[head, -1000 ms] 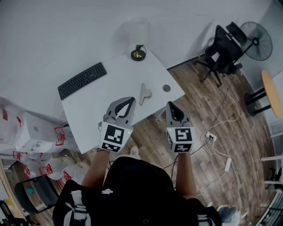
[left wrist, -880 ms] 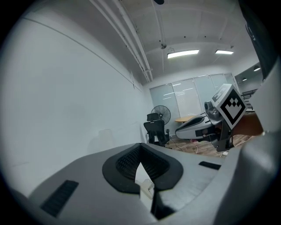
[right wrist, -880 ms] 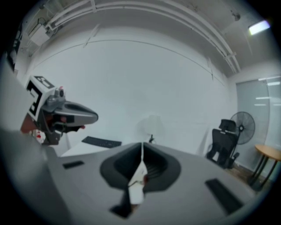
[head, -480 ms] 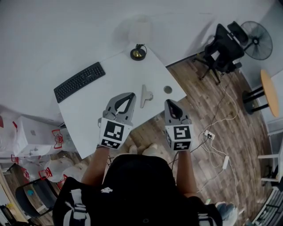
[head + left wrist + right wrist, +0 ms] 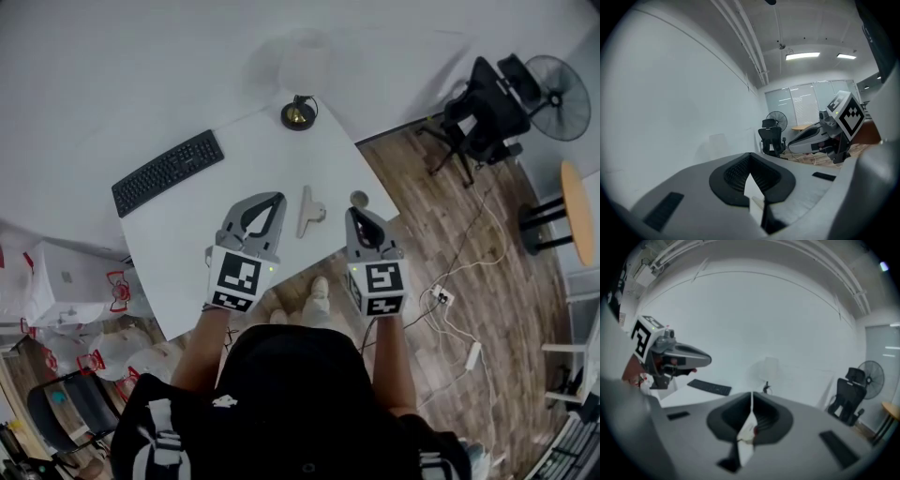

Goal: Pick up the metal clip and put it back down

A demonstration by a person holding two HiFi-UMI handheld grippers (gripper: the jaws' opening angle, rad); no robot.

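Note:
The metal clip (image 5: pixel 307 210) lies flat on the white table (image 5: pixel 187 246), close to its near edge. My left gripper (image 5: pixel 271 200) hovers just left of the clip, its jaws meeting at the tips with nothing between them. My right gripper (image 5: pixel 357 215) is held to the right of the clip, over the table's edge, also shut and empty. In the left gripper view the left gripper's (image 5: pixel 750 157) pads touch at the tip, and the right gripper (image 5: pixel 834 129) shows at the right. In the right gripper view the right gripper (image 5: pixel 751 397) shows only a thin line between its jaws.
A black keyboard (image 5: pixel 167 172) lies at the table's far left and a small desk lamp (image 5: pixel 298 114) at its far corner. A small round disc (image 5: pixel 359 198) sits right of the clip. Beyond are an office chair (image 5: pixel 483 117), a fan (image 5: pixel 560 84), floor cables (image 5: pixel 459 309) and bags (image 5: pixel 66 291).
Both grippers have moved forward to either side of the clip. The clip has stayed where it was on the table.

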